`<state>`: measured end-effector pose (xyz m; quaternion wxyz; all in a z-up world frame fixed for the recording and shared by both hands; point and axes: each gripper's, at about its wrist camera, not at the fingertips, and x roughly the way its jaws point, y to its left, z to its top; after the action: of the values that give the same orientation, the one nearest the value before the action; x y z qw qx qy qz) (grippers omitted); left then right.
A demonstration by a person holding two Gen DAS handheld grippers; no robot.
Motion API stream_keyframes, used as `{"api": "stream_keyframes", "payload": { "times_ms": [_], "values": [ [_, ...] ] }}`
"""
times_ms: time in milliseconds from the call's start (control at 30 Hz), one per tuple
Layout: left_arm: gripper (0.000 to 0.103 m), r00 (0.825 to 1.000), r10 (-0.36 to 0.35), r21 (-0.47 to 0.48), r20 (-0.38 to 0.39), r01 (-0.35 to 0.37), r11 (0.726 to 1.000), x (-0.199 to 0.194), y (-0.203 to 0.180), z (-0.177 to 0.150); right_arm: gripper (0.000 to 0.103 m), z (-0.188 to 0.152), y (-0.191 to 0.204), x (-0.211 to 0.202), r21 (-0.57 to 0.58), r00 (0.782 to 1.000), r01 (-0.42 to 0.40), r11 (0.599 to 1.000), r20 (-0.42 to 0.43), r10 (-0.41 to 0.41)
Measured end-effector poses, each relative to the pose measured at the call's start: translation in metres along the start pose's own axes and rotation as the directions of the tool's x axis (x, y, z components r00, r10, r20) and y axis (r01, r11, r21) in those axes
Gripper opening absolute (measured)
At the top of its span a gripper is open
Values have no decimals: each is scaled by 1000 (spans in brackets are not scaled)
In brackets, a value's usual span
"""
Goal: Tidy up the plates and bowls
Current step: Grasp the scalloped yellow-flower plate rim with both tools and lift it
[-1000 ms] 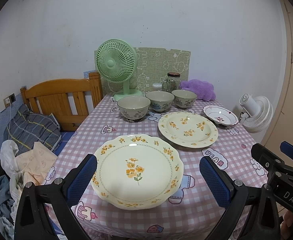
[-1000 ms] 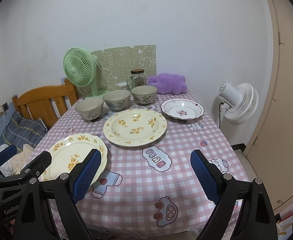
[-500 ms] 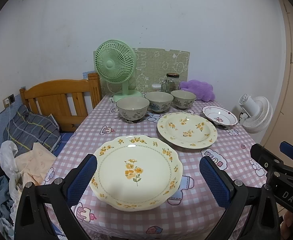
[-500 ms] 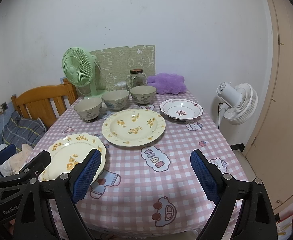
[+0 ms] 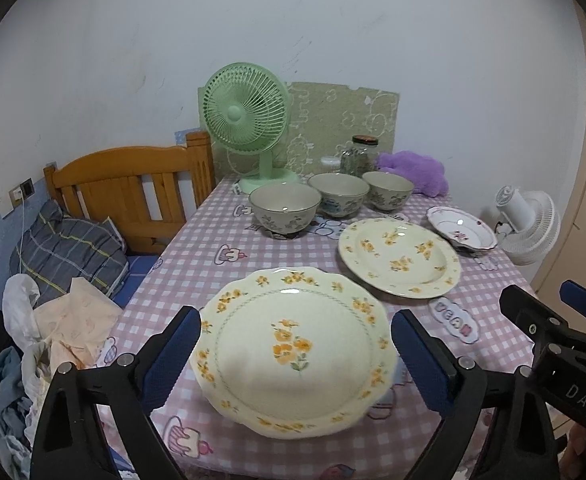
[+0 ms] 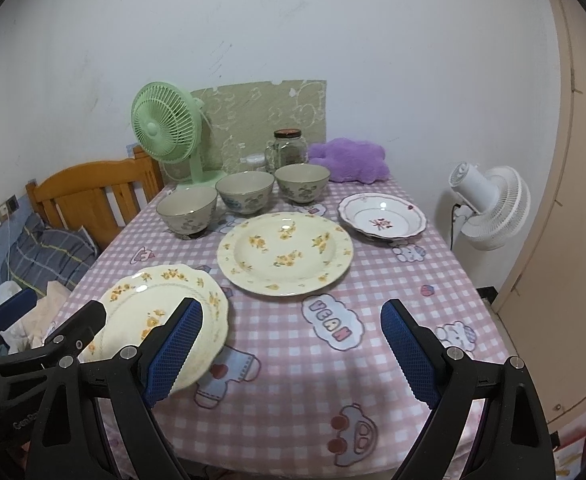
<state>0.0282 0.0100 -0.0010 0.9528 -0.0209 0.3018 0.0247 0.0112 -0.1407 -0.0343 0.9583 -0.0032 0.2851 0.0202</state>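
Plates (image 5: 293, 344): 3
Bowls (image 5: 284, 210): 3
Fans (image 5: 243, 114): 2
Jars (image 5: 359, 156): 1
Grippers (image 5: 293, 356): 2
Cushions (image 5: 417, 170): 1

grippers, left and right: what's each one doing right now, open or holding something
Left gripper: open, jaws have just been closing, scalloped plate between them, pads not yet pressing it.
Right gripper: open, holding nothing, only tablecloth below.

readable lettering on cloth and tools
the tablecloth (image 6: 373, 280) carries a cloud patch reading "vean"; the right gripper (image 5: 573, 364) body shows "das"; the left gripper (image 6: 33, 360) body shows "gen", rest hidden.
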Motion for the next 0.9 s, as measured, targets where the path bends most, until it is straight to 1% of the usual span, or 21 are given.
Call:
{"api": "stream_keyframes", "payload": {
  "times_ms": [233, 333, 467, 633, 700, 800, 900],
  "values": [
    [88, 998, 10, 7, -54, -9, 1000, 32, 30, 11, 92, 11, 32, 34, -12, 998, -20, 1000, -53, 20],
    [82, 996, -5, 9, -91, 6, 1000, 49, 44, 14, 92, 14, 47, 51, -15, 996, -24, 1000, -82, 23],
    [81, 991, 11, 34, -137, -6, 999, 73, 60, 15, 92, 17, 68, 75, -13, 991, -25, 1000, -130, 23],
    [79, 977, 6, 48, -211, 4, 999, 103, 77, 10, 91, 11, 90, 108, -12, 980, -10, 1000, -200, 7],
    [76, 971, -4, 52, -239, 17, 999, 116, 80, 6, 90, 7, 95, 120, -10, 974, 7, 1000, -228, -9],
    [75, 958, -19, 56, -285, 36, 998, 135, 84, -1, 86, -2, 99, 139, -7, 956, 47, 999, -288, -47],
    [69, 942, -31, 55, -333, 52, 997, 151, 87, -8, 83, -9, 99, 153, -1, 938, 73, 997, -340, -69]
  ]
}}
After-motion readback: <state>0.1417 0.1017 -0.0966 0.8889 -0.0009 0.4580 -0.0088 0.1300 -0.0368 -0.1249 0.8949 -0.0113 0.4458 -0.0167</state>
